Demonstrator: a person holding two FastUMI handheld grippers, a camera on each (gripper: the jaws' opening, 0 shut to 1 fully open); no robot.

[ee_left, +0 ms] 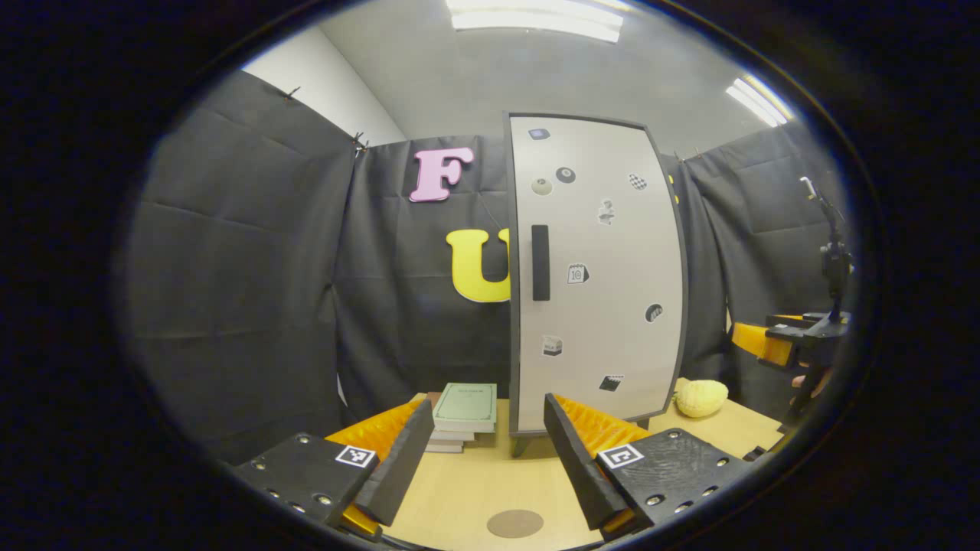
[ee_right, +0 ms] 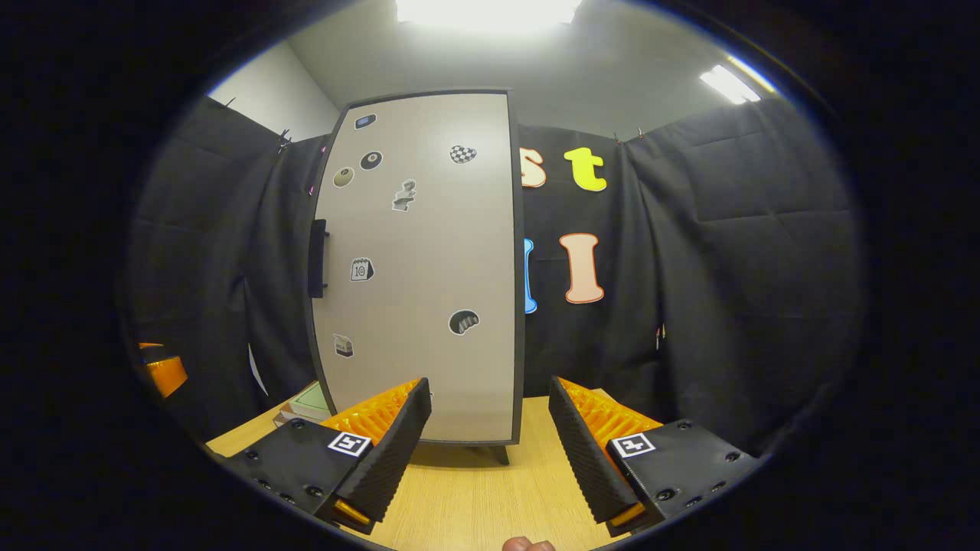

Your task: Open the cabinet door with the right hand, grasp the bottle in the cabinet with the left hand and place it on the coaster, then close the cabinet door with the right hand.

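Coaster (ee_left: 514, 523) before left gripper (ee_left: 485, 444)

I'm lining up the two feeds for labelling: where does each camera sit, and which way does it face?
Left gripper view: rides the left claw, facing the closed cabinet door, with stacked books and the coaster on the table; the right claw shows at far right.
Right gripper view: rides the right claw, facing the same door from farther right; a fingertip shows at the bottom.
Shared: door, handle, books, table.
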